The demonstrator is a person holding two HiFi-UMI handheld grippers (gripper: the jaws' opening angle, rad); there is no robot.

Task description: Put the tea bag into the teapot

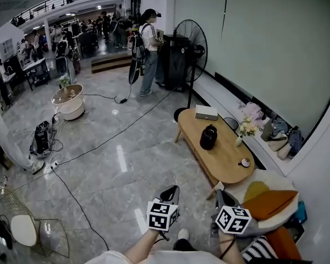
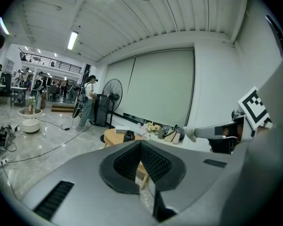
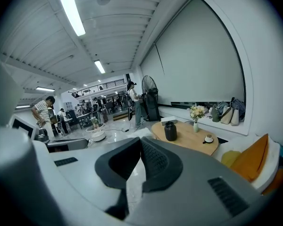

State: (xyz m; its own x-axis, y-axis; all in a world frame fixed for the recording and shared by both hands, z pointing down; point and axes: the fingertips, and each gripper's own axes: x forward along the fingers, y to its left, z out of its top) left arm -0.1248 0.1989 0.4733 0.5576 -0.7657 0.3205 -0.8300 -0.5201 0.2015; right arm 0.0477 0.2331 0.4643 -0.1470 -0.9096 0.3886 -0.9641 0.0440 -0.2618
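Two tongs, both empty. The left tongs (image 2: 140,144) are pressed together, pads tip to tip. The right tongs (image 3: 140,141) are likewise pressed together. Both are held low over the marble floor (image 1: 126,164), well apart from the surface (image 1: 225,161), which is oval and wooden.

One teapot (image 1: 208,137), upright near the middle of the surface, long axis vertical. It has a dark, rounded body with a lid on top; which way the spout points cannot be told.

Also on the surface:
- one white box (image 1: 206,112)
- one vase of flowers (image 1: 246,128)
- one cup on a saucer (image 1: 245,162)

The tea bag is too small to make out.
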